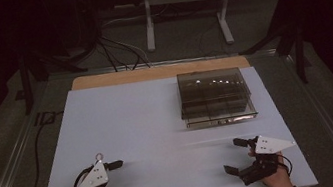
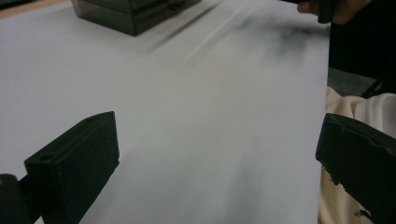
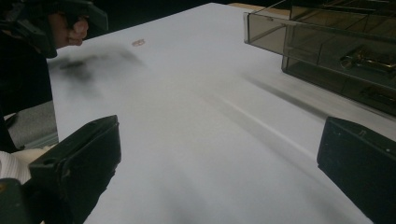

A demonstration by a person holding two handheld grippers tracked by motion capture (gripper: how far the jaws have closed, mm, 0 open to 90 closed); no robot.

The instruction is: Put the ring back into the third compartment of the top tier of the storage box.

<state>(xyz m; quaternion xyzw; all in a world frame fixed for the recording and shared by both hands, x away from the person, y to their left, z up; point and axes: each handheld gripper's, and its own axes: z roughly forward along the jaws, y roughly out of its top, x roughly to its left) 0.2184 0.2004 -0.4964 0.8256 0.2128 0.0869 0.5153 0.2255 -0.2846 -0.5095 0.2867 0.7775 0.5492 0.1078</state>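
The smoked-plastic drawer box sat on the far right part of the white tabletop, well apart from both my hands, with its lower drawer pulled slightly toward me, so I judged it the thing to work on. From the high view, I held my left gripper low at the near left edge and my right gripper at the near right edge, each with jaws spread and nothing between them; that looked like a resting pose ahead of a reach.

In the left gripper view, my two black jaws stood wide apart over bare white board, empty. The box's dark corner showed far off at the top, and my other hand was at the upper right.

In the right gripper view, the jaws were likewise released and empty. The box lay ahead to the right, with something metallic inside a compartment, too dim to name. A small ring-like object lay on the board near my left hand. I judged the right gripper better placed for the drawer.
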